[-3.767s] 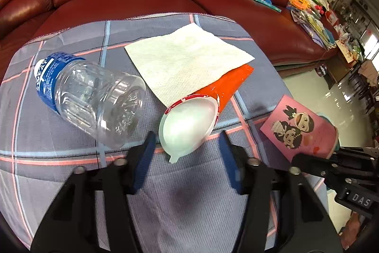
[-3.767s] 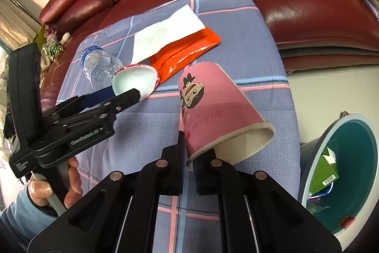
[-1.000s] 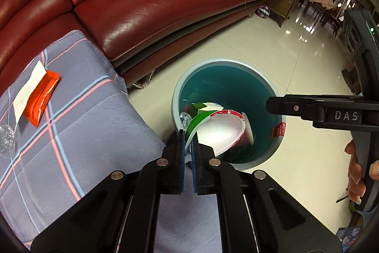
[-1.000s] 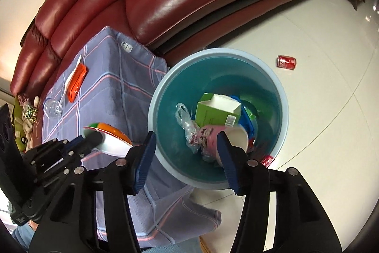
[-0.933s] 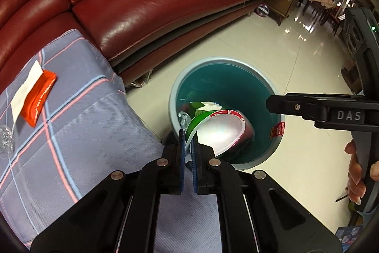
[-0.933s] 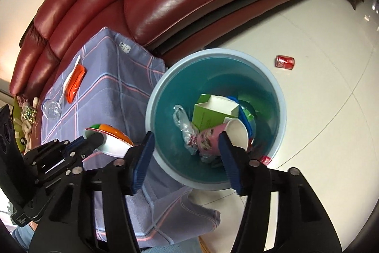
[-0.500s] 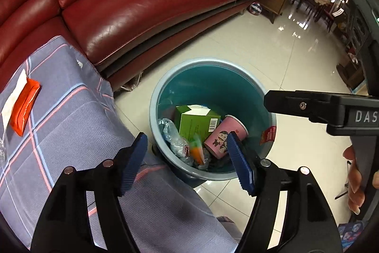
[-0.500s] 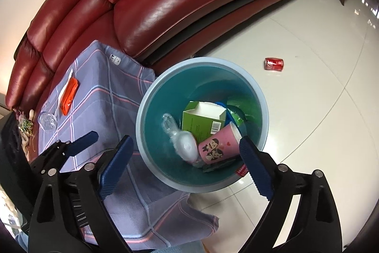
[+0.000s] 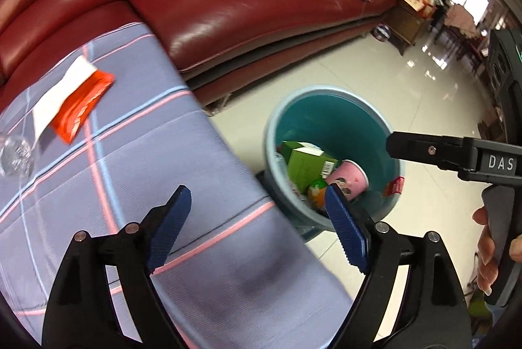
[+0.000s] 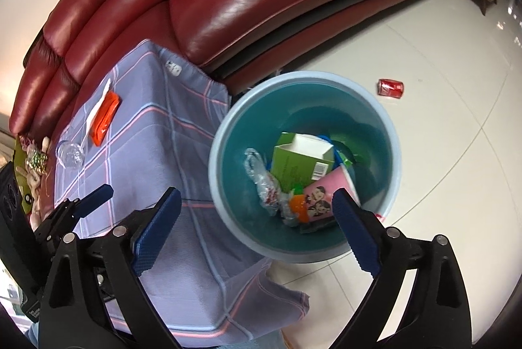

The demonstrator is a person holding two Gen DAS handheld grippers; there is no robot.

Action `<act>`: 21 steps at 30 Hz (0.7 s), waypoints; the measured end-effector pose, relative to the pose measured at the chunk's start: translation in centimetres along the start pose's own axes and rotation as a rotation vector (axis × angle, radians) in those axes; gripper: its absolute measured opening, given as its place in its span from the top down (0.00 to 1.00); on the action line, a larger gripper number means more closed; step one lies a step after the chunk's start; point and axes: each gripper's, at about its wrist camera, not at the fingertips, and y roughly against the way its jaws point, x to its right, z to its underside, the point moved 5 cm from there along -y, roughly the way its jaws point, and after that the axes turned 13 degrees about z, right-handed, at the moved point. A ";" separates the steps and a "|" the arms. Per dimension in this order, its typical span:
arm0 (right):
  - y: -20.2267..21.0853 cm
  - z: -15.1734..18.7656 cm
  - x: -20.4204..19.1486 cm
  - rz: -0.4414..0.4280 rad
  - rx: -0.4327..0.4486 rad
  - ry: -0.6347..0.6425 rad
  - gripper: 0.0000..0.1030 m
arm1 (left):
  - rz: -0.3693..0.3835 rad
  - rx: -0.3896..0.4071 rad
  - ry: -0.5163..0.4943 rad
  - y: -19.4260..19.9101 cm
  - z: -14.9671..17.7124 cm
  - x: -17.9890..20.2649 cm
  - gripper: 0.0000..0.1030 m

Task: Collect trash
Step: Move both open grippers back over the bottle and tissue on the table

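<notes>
The teal trash bin (image 9: 326, 94) stands on the floor beside the cloth-covered table (image 9: 146, 159). Inside the bin (image 10: 222, 133) lie a pink paper cup (image 10: 323, 190), a green carton (image 10: 293, 159), a crumpled clear bag (image 10: 261, 176) and an orange-and-green bowl (image 10: 298, 205). My left gripper (image 9: 256, 194) hangs over the table edge, jaws opening, nothing between them. My right gripper (image 10: 257, 195) hovers over the bin's near rim, jaws opening and empty. On the table lie an orange packet (image 9: 81, 107), a white napkin (image 9: 58, 97) and a clear bottle (image 9: 14, 153).
A red leather sofa (image 10: 261, 6) curves behind the table and bin, with books and papers on its seat. A red can (image 10: 390, 87) lies on the tiled floor right of the bin. A hand (image 9: 489, 238) holds the right tool's grip.
My left gripper opened and the bowl it held dropped into the bin. The right jaws spread wider over the pink cup. The left view swung back toward the table.
</notes>
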 end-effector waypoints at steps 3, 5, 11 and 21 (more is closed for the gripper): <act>0.1 0.1 -1.7 -0.011 0.000 0.025 0.09 | -0.020 0.015 0.023 1.1 0.3 -1.3 0.22; 0.0 0.2 -2.9 -0.015 -0.002 0.039 0.09 | -0.039 0.025 0.037 1.9 0.5 -2.3 0.21; 0.0 0.3 -6.9 -0.027 -0.007 0.099 0.08 | -0.076 0.058 0.093 4.5 1.3 -5.7 0.21; -1.1 0.4 -15.6 -0.048 -0.028 0.222 0.08 | -0.150 0.096 0.214 8.8 3.3 -13.5 0.21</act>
